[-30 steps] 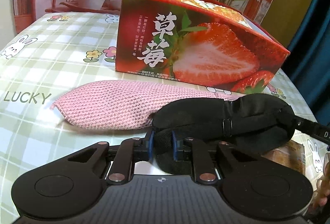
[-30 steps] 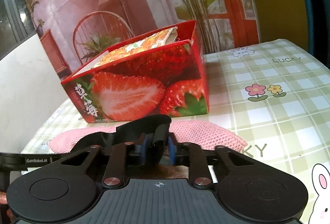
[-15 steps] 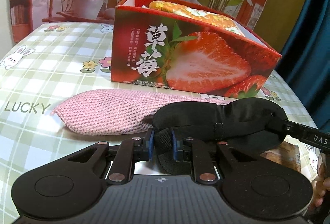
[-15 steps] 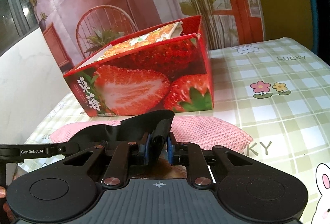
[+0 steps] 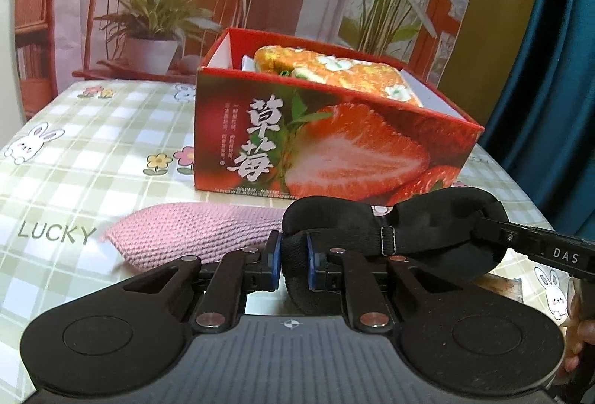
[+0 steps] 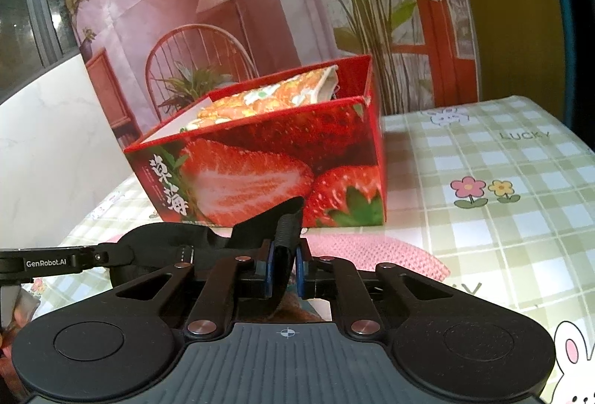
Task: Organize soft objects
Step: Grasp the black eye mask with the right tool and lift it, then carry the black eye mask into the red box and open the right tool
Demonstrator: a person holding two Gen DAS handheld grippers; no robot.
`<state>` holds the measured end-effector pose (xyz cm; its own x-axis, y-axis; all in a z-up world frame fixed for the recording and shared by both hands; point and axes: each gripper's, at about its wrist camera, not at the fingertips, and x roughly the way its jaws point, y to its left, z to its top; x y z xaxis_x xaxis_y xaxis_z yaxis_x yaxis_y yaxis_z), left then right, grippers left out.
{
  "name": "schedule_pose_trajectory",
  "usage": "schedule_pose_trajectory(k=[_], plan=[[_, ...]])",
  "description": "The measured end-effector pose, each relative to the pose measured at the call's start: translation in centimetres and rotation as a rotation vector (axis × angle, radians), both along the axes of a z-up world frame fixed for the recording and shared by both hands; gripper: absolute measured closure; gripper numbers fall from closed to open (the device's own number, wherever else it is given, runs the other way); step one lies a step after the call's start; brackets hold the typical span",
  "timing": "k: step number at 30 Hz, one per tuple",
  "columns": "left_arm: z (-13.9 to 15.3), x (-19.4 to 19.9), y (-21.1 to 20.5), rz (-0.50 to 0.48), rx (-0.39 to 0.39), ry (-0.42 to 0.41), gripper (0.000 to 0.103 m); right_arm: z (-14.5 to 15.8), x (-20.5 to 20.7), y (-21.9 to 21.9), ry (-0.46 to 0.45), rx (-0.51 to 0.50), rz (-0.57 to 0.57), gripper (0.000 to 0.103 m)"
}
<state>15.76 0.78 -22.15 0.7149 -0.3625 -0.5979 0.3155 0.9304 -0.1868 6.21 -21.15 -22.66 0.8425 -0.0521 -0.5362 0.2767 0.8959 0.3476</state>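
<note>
eye mask [image 5: 401, 229] before box [image 5: 334, 151], above knit pouch [image 5: 193, 233]; cloth [image 5: 334, 73] in box.

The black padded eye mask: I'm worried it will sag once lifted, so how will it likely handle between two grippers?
The black padded eye mask probably keeps a loose shape: held at both ends by the left gripper and right gripper, it spans without drooping. It looks light. Its elastic strap seems floppy and might snag on the red strawberry-print cardboard box.
</note>
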Motion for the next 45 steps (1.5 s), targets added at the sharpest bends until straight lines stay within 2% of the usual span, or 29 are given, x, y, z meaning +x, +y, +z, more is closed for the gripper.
schedule_pose_trajectory(k=[20, 33, 37, 45], plan=[[1.1, -0.6, 0.6, 0.008, -0.023, -0.064, 0.092, 1.6, -0.6, 0.3, -0.037, -0.026, -0.004, 0.093], [0.8, -0.4, 0.9, 0.017, -0.035, -0.055, 0.093, 1.4, -0.4, 0.3, -0.016, -0.029, -0.001, 0.093], [1.4, -0.6, 0.9, 0.018, -0.035, -0.080, 0.093, 1.0, -0.5, 0.3, -0.005, -0.017, -0.003, 0.093], [4.1, -0.3, 0.8, 0.017, -0.038, -0.164, 0.094, 2.4, -0.7, 0.3, -0.049, -0.031, 0.000, 0.093]])
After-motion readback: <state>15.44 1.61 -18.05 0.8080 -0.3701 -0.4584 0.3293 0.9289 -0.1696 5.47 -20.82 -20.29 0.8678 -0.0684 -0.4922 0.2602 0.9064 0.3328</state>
